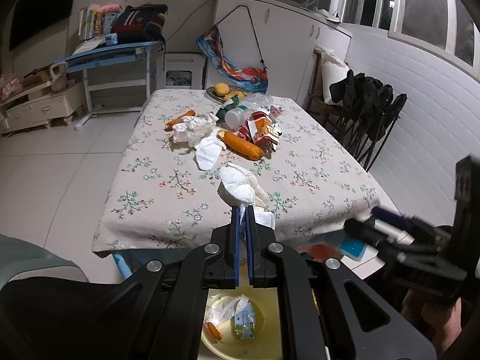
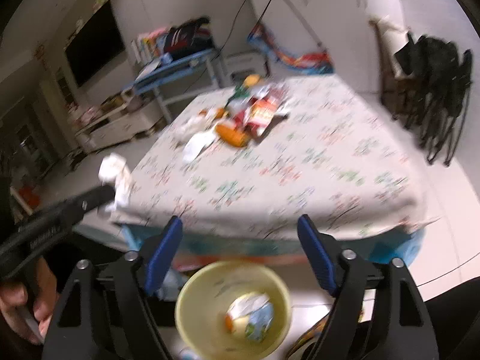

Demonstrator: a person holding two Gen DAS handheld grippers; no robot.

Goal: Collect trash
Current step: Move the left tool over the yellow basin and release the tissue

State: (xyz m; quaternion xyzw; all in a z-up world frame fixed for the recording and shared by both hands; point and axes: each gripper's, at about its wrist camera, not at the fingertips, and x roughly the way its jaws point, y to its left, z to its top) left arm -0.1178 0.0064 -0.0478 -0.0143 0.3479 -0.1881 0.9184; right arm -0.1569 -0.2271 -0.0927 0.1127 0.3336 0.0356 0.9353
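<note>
My left gripper (image 1: 243, 210) is shut on a crumpled white tissue (image 1: 240, 186), held just above the near edge of the floral-cloth table (image 1: 150, 204). Under it on the floor stands a yellow bowl (image 2: 192, 288) holding a tissue, a small carton (image 1: 245, 324) and a bit of carrot. My right gripper (image 2: 240, 222) hangs open over the bowl with nothing between its fingers. Further back on the table lie white tissues (image 1: 207, 153), a carrot (image 1: 243, 145), red snack packets (image 1: 261, 126) and a clear plastic bottle (image 1: 235, 117).
A plate of yellow fruit (image 1: 223, 90) sits at the table's far edge. Folded black chairs (image 1: 369, 120) lean on the right wall. A blue desk (image 1: 114, 57) piled with books and a bag stands behind, with a low white cabinet (image 1: 42, 108) to its left.
</note>
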